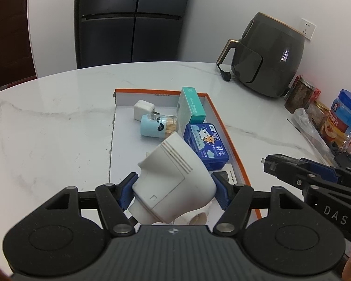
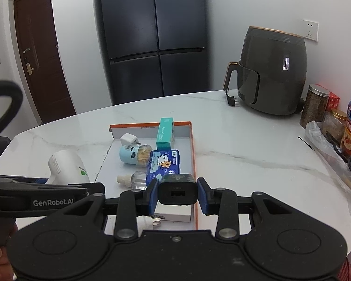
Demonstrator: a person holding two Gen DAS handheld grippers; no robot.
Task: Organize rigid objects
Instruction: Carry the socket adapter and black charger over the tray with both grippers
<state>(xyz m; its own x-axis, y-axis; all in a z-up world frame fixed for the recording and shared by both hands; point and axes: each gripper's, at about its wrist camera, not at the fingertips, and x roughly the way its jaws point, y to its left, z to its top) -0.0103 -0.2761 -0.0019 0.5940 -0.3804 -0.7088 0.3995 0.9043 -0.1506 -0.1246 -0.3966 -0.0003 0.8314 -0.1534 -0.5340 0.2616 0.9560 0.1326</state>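
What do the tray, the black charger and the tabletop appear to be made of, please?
Tray: likely cardboard, matte white inside, orange rim with a torn corner. Black charger: probably moulded plastic, matte, with a USB slot. Tabletop: marble or a marble-look slab, glossy white with grey veins.

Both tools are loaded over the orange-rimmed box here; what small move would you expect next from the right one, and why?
Probably lower the right tool a little and open it. It is shut on a black USB charger block that hangs over the near end of the orange-rimmed cardboard box, above a flat white box. The left tool grips a white cone-shaped plastic device, so neither is free.
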